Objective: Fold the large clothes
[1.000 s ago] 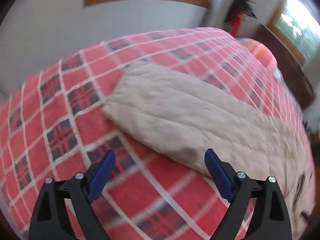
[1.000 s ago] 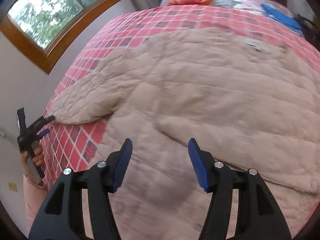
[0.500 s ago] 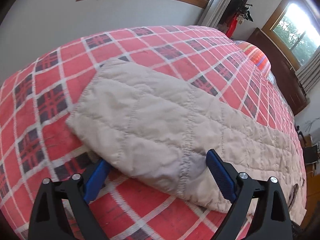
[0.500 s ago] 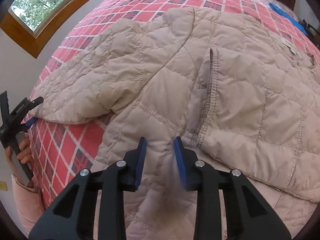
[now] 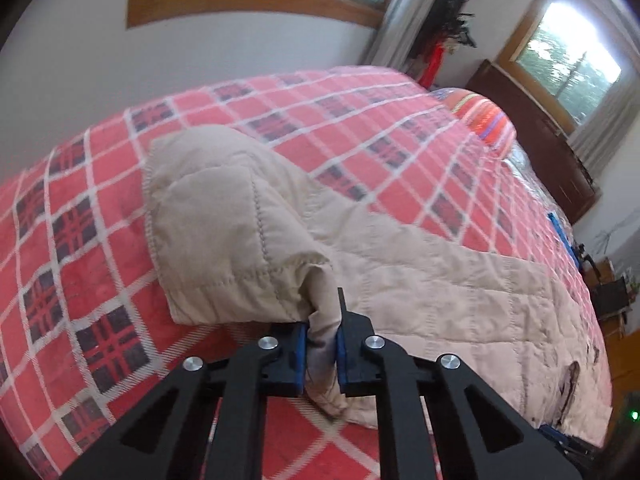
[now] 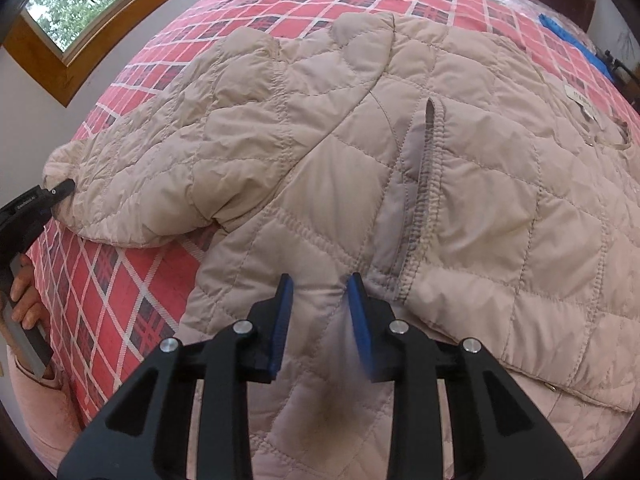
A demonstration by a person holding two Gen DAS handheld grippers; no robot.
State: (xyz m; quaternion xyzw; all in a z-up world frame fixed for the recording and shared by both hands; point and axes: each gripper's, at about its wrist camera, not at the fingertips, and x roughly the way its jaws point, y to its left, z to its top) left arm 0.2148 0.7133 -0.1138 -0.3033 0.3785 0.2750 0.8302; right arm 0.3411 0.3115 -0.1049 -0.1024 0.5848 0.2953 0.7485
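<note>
A beige quilted jacket (image 6: 500, 208) lies spread on a bed with a red plaid cover (image 5: 80, 240). My left gripper (image 5: 322, 336) is shut on the cuff end of its sleeve (image 5: 224, 220), and the pinched fabric bunches up between the blue pads. In the right wrist view that same gripper (image 6: 36, 208) shows at the far left, held by a hand (image 6: 24, 300), at the sleeve's tip (image 6: 160, 168). My right gripper (image 6: 320, 292) hovers over the jacket's lower body, just left of the pocket slit (image 6: 424, 184). Its jaws stand narrowly apart with nothing pinched between them.
An orange striped pillow (image 5: 486, 120) and a dark wooden headboard (image 5: 540, 152) lie at the bed's far end. A blue item (image 6: 560, 28) rests beyond the jacket. A wood-framed window (image 6: 80, 4) and a white wall border the bed's far side.
My left gripper went from wide open to shut on the sleeve cuff, lifting it. My right gripper narrowed from wide open and came closer to the jacket.
</note>
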